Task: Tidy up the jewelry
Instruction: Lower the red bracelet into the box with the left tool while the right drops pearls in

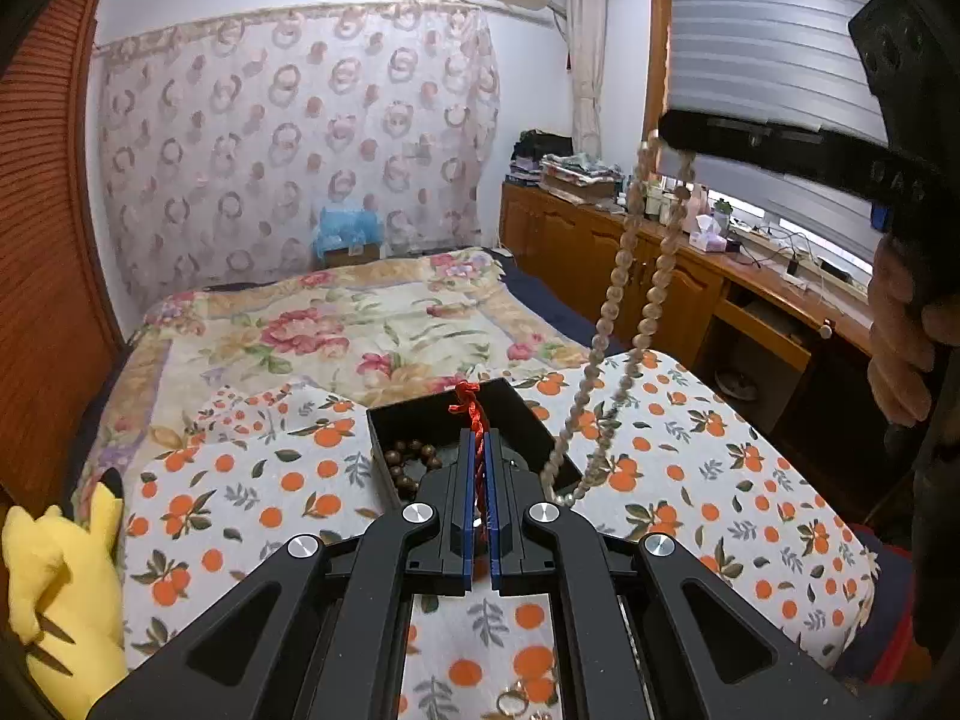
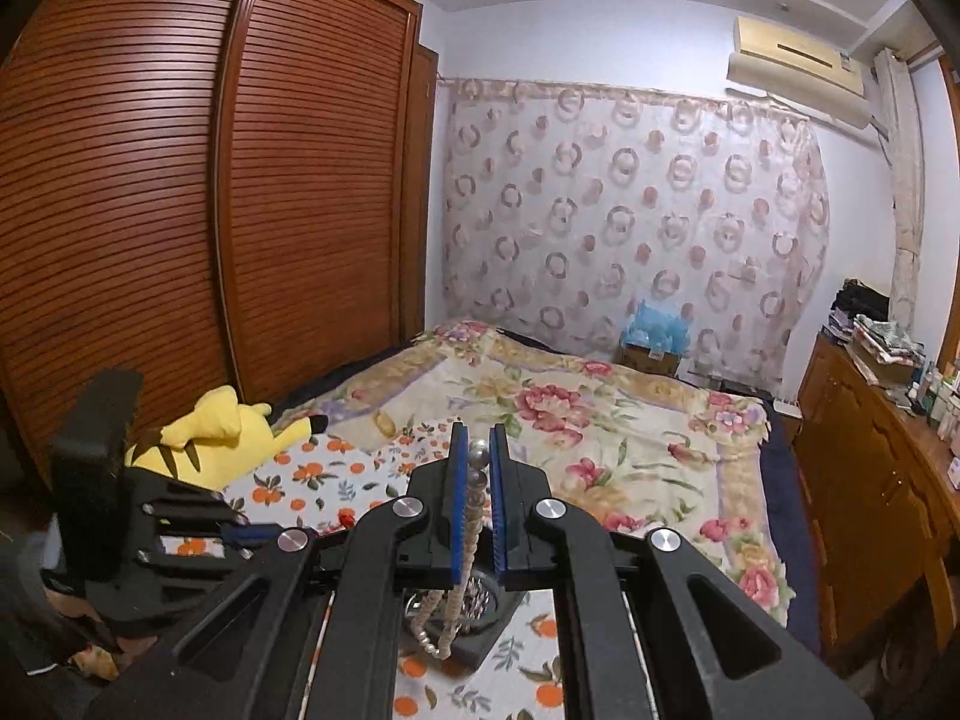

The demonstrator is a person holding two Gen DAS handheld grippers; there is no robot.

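A black box (image 1: 384, 420) sits on the orange-print cloth (image 1: 252, 480) with a brown bead bracelet (image 1: 414, 457) inside. My left gripper (image 1: 478, 433) is shut on a red cord (image 1: 471, 399) that sticks up above the box. Whether the cord joins the bracelet is hidden. My right gripper (image 1: 669, 132), held by a hand (image 1: 900, 324), is raised at the upper right, shut on a long pale bead necklace (image 1: 612, 294). The necklace's lower end hangs down to the box's right corner. In the right wrist view the right gripper (image 2: 478, 429) pinches the necklace (image 2: 477, 474) above the box (image 2: 486, 639).
A gold ring (image 1: 513, 705) lies on the cloth near the front edge. A yellow plush toy (image 1: 60, 588) lies at the left. A floral quilt (image 1: 372, 312) covers the bed behind. A wooden cabinet (image 1: 600, 252) runs along the right, a slatted wardrobe (image 2: 180, 180) along the left.
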